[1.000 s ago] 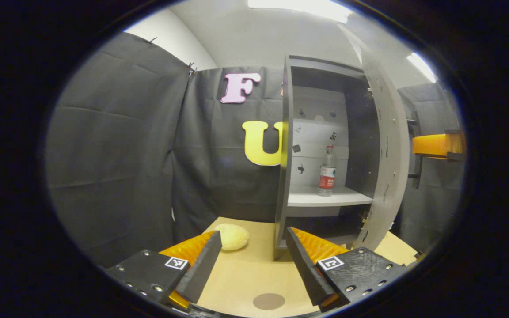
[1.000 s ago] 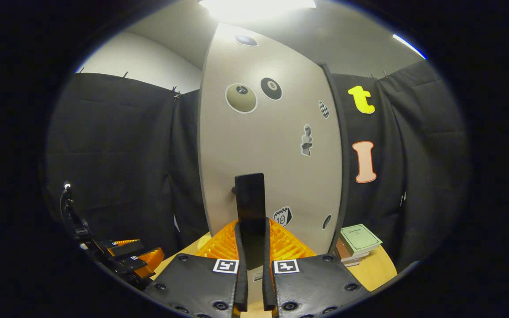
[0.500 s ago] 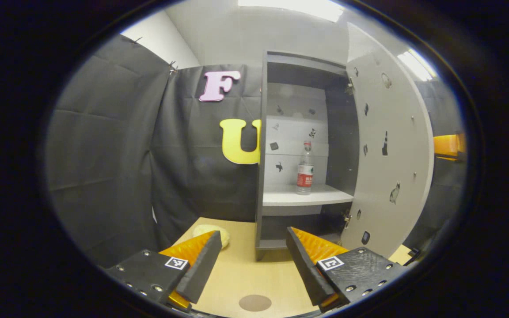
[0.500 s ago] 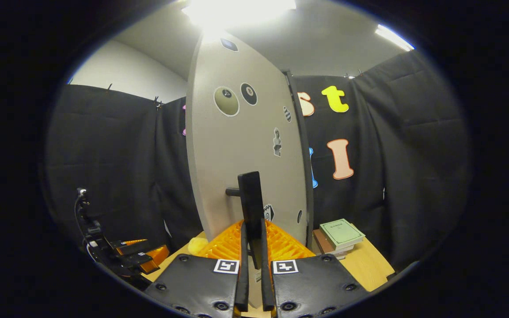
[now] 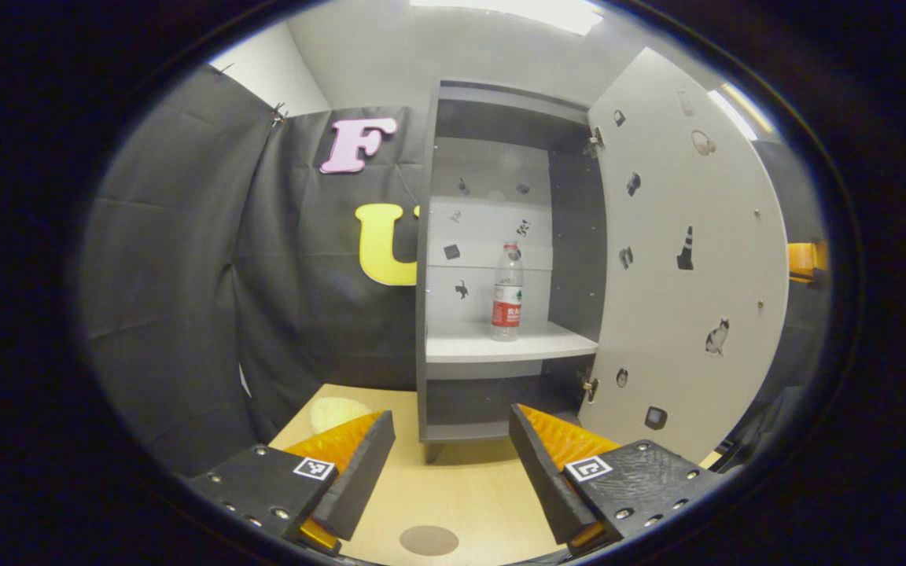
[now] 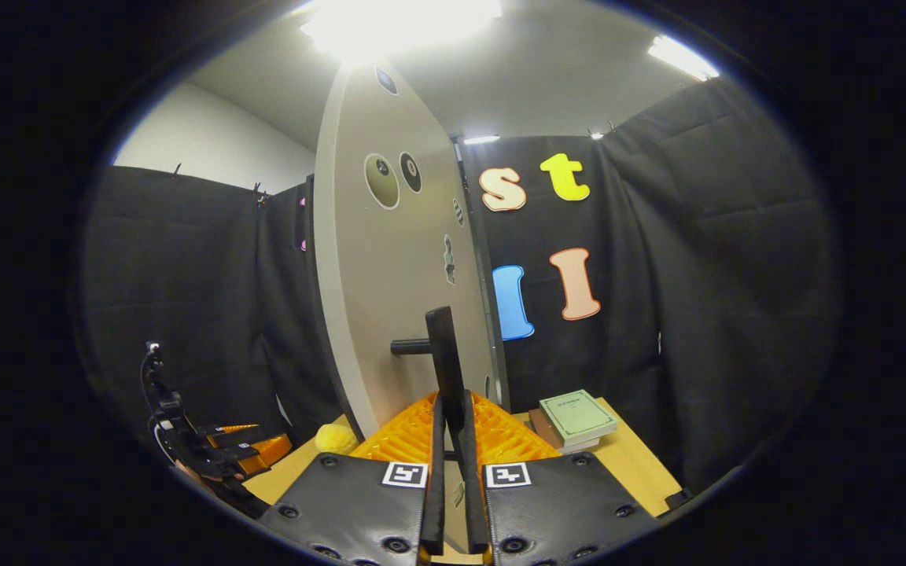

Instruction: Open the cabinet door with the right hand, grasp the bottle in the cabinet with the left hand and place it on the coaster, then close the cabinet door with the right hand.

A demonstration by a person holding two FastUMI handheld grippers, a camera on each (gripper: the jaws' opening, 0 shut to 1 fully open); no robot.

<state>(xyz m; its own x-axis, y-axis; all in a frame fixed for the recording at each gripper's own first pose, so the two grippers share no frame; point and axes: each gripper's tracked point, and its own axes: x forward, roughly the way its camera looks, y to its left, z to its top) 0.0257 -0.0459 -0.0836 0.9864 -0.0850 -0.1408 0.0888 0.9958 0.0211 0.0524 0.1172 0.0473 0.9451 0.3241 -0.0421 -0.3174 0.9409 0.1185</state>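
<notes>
One bottle point(image 5: 506, 291) stands upright on the pale shelf point(image 5: 500, 344) inside the cabinet point(image 5: 500, 259), in the middle of the left gripper view. It has a red label and a red cap, and nothing touches it. Little stickers dot the back wall behind it. The cabinet door point(image 5: 689, 259) is swung wide open at the right of that view, with small stickers on its inner side.

Low in the same view, the left gripper point(image 5: 449, 464) has its two fingers spread far apart, holding nothing. Between them lies the light wooden table point(image 5: 469, 487). A round brown coaster point(image 5: 429, 540) sits flat on the table at the bottom middle, well apart from the bottle. A pale yellow soft ball point(image 5: 335, 410) rests on the table at the lower left, partly hidden by a finger.

In the right gripper view, the right gripper point(image 6: 451, 503) is squeezed tight on the dark door handle point(image 6: 443, 369), which stands up in the middle of the frame. The outer side of the door rises behind it, with round stickers near the top. A stack of books point(image 6: 575, 420) lies on the table at the lower right. The yellow ball sits at the foot of the door.

Black cloth hangs all around the booth. Above it are a white wall and a white ceiling with bright lights point(image 6: 398, 16).
</notes>
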